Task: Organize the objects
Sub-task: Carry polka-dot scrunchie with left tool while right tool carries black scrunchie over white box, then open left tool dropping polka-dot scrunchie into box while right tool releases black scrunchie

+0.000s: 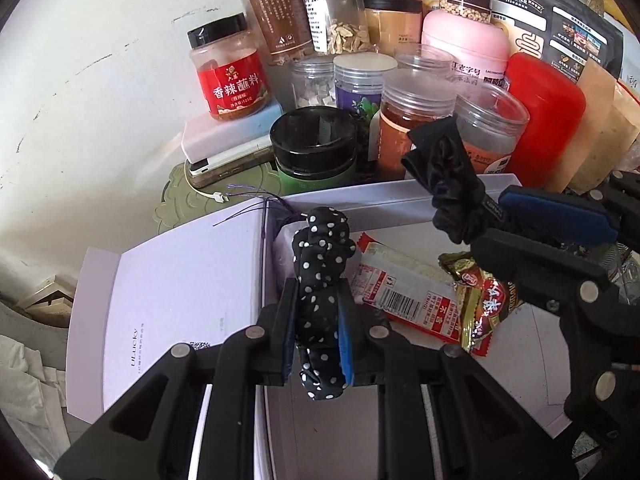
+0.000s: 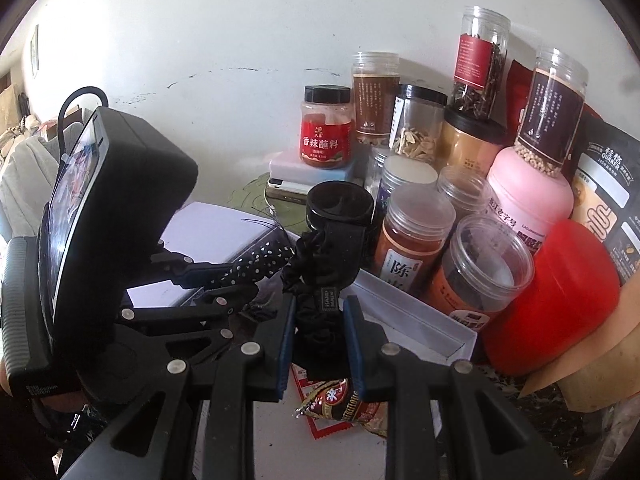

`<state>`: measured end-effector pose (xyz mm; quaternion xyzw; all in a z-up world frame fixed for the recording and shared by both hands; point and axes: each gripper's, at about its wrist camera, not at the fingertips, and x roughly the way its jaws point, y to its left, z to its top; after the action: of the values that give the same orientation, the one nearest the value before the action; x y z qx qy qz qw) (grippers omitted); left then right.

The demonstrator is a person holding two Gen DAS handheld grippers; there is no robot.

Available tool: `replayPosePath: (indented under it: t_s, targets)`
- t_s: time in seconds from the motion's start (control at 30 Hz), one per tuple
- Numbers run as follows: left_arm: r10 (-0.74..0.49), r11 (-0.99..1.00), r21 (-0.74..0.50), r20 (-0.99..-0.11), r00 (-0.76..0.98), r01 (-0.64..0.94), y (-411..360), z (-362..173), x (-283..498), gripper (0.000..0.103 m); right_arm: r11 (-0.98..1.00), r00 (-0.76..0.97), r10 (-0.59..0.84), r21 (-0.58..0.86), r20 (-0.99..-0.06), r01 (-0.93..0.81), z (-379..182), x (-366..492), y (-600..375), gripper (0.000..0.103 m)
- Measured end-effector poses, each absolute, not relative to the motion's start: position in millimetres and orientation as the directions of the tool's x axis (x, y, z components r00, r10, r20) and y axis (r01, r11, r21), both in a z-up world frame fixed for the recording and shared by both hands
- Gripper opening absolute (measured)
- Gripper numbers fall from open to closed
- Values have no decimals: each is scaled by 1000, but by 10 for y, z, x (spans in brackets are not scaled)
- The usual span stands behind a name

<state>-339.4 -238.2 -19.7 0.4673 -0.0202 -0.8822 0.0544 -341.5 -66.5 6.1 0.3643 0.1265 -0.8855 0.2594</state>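
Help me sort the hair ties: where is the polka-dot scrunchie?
The polka-dot scrunchie is clamped in the left gripper, above the white box, left of the snack packets.

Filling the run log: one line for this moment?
left: shut on dotted scrunchie | right: shut on black scrunchie | both over white box

We see open wall-side room to the left above the white box (image 1: 180, 280), while packed jars (image 1: 412, 120) and a red canister (image 1: 548, 120) wall off the back and right, snack packets (image 1: 420, 292) cluttering the box.
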Motion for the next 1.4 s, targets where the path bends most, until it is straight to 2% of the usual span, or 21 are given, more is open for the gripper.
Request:
replayPosePath:
  t_s: [0.77, 0.93, 1.1, 1.2, 1.4]
  targets:
    - [-97, -995, 98, -849, -520, 27, -2368, -445, -3629, 17, -859, -539, -266, -57, -799, 509, -272, -3699, -792, 23]
    - [-100, -994, 108, -854, -511, 15, -2358, -463, -3634, 21, -858, -535, -260, -62, -804, 510, -281, -3709, -791, 23]
    - [-93, -994, 108, -861, -501, -2, -2334, -477, -3634, 31, -864, -533, -236, -75, -813, 497, -289, -3736, -779, 24]
    - [-94, -994, 105, -868, -488, 5, -2338, -489, -3640, 38, -871, -532, -223, -77, -817, 484, -283, -3753, -747, 29]
    - [-91, -995, 99, -873, -480, 10, -2325, -478, -3612, 40, -881, -535, -211, -78, -818, 467, -229, -3744, -686, 40]
